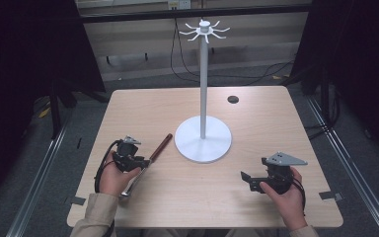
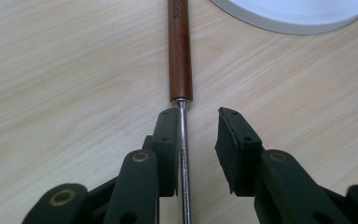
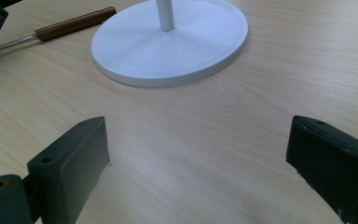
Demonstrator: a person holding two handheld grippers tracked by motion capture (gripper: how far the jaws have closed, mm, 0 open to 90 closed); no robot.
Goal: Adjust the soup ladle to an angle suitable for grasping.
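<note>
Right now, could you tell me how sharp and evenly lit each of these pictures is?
High view: table evenly lit, dark surroundings, the white stand sharp. Left gripper view: the utensil's wooden handle crisp, a bright glint on its metal shaft. Right gripper view: near jaws soft, stand base clear.

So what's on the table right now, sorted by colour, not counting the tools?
White: 1, the tall white stand with a round base
Brown and silver: 1, the wooden-handled metal utensil
Black: 1, the small black round disc near the far edge
Total: 3
</note>
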